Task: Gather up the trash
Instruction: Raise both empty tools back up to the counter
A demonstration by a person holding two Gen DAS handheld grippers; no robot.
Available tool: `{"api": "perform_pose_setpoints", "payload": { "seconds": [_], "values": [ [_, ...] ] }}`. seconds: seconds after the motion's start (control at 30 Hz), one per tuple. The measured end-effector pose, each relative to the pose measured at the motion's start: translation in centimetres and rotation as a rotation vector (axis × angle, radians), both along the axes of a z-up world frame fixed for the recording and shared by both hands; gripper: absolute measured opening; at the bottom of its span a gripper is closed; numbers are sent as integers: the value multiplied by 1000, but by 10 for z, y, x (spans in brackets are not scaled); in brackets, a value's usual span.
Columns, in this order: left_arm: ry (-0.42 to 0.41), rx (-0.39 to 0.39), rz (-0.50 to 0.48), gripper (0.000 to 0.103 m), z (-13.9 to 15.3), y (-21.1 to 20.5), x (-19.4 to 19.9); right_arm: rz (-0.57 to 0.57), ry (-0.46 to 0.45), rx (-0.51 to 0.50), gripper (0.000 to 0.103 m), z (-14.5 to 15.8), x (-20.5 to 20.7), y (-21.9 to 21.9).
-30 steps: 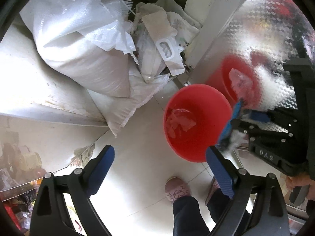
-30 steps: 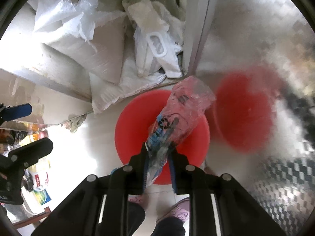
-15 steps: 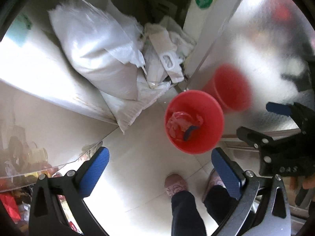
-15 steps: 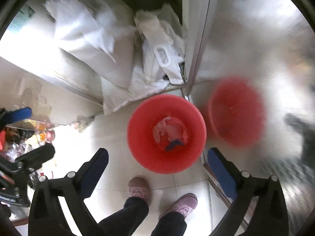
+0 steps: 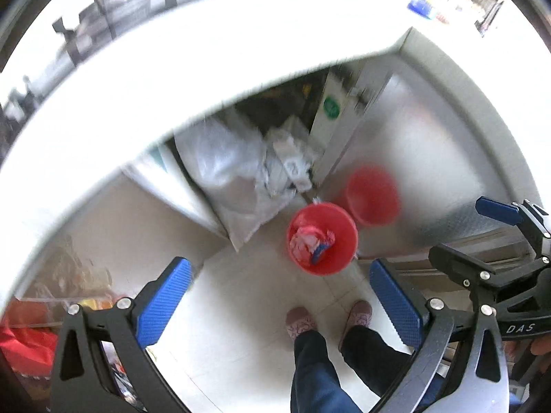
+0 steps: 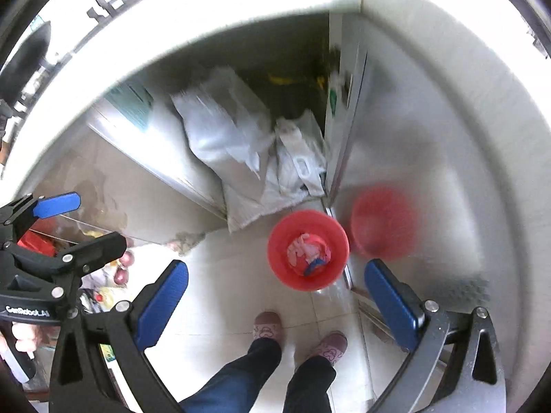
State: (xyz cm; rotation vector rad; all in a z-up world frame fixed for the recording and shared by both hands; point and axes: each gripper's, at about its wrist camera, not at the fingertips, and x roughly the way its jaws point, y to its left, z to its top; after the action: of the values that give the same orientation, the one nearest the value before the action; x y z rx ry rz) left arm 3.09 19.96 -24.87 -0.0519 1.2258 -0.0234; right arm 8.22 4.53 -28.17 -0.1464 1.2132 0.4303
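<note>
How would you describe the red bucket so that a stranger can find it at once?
Look at the pale tiled floor beside the shiny metal cabinet door. The red bucket stands there, in front of the white sacks. Unlike its blurred red reflection in the door, it holds crumpled plastic wrappers.

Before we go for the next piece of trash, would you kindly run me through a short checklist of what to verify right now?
1. Left gripper empty, jaws wide apart: ok.
2. Right gripper empty, jaws wide apart: ok.
3. Crumpled plastic wrapper lying inside the red bin, nothing hanging over its rim: ok.
4. Red bin upright on the tiled floor, beside the steel cabinet door: ok.
5. Person's slippers apart from the bin: ok.
6. Next trash item located: cannot tell; the white sacks behind the bin are blurred, and the clutter at the left edge is too unclear to identify.
</note>
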Motion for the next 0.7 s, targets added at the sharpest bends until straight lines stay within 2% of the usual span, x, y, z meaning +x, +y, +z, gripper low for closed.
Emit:
{"api": "perform_pose_setpoints", "payload": {
  "seconds": [0.17,0.27,0.4,0.7],
  "values": [
    [-87,-17,-74,103,66,-6,3,-53,-78,-6,102,65,-5,-8],
    [-132,-16,-105,103,93,-12,7,-90,-134,-7,102,97,-6,-16],
    [-161,-91,-135,103,120,-18,16,-122,-197,-28,102,127,-6,-24],
    [-219,-136,-168,103,167,-42,56,-196,-274,-32,102,177,5,-49]
  ]
}}
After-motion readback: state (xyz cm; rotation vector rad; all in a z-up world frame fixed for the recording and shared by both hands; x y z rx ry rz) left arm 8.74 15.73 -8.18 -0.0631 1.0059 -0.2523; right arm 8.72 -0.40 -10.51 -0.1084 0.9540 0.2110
